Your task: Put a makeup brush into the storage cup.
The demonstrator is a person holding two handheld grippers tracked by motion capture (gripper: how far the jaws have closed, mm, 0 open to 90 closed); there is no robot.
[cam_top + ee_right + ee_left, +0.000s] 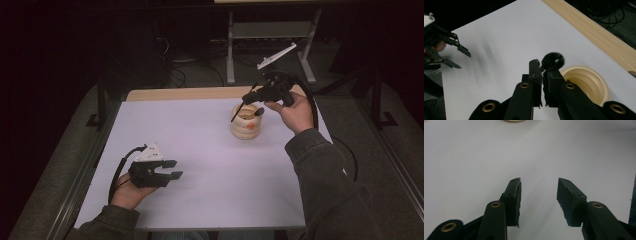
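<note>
While the right claw stays out of the wording of motion, its place matters: it hangs just above the cup, clenched on a thin black brush. The brush's long axis slants across the cup's mouth, stick end pointing down toward the left, fluffy dark tip jutting past the pinched jaws, over the cup's rim. That cup is cream, ribbed in rounded rings, hollow and smooth inside. It stands on the pale matte counter, well apart from the left claw, which rests released near the front edge, nothing between its jaws.
</note>
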